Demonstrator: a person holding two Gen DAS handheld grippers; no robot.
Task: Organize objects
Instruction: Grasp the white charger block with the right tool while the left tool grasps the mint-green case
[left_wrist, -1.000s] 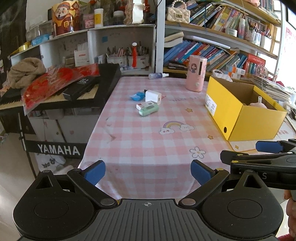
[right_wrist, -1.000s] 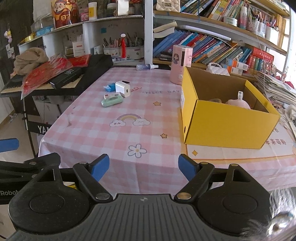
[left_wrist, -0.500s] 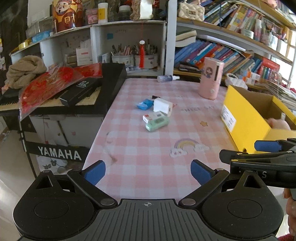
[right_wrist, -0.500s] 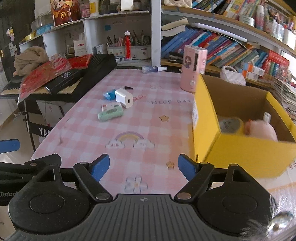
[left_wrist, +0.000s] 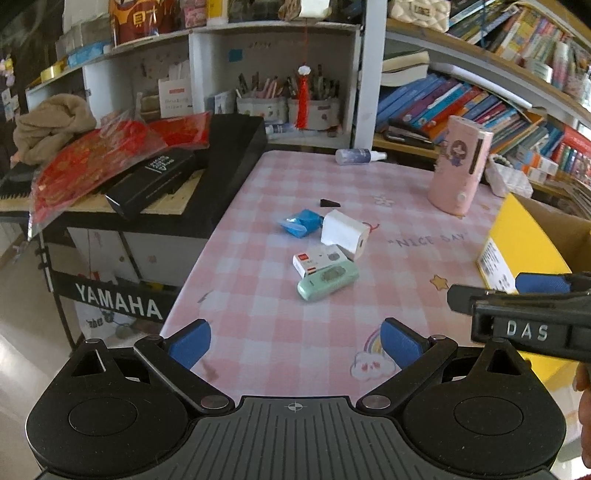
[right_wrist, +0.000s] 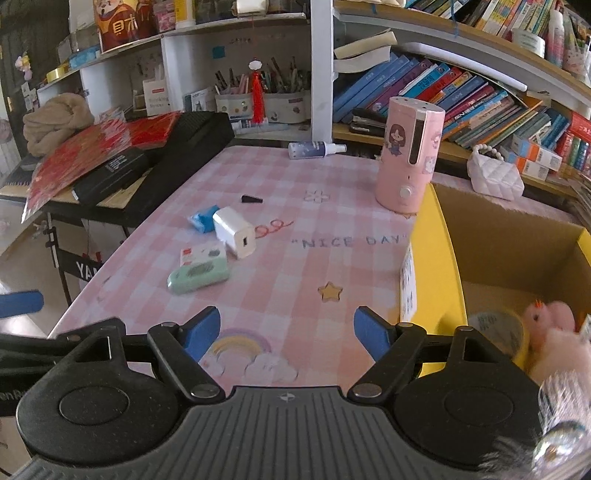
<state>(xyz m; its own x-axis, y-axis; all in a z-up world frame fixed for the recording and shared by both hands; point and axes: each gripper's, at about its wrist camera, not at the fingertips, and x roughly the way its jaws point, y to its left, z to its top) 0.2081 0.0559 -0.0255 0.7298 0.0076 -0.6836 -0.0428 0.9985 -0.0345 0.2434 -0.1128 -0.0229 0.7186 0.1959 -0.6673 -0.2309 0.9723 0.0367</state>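
One charger (right_wrist: 234, 232), one mint case (right_wrist: 198, 275), one yellow box (right_wrist: 436, 273).

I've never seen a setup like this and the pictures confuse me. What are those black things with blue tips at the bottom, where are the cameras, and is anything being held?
There is no robot: a person holds a two-finger gripper in each hand, and a fisheye camera on each looks forward along its fingers. So one picture shows the left gripper from behind, the other the right gripper. The blue tips are finger pads. Both grippers are open and hold nothing.

Ahead is a table with a pink checked cloth. On it lie a mint-green case, a small printed box, a white charger, a blue packet, a small black piece, a spray bottle and a pink upright canister. On the right, a yellow box holds a pink plush toy.
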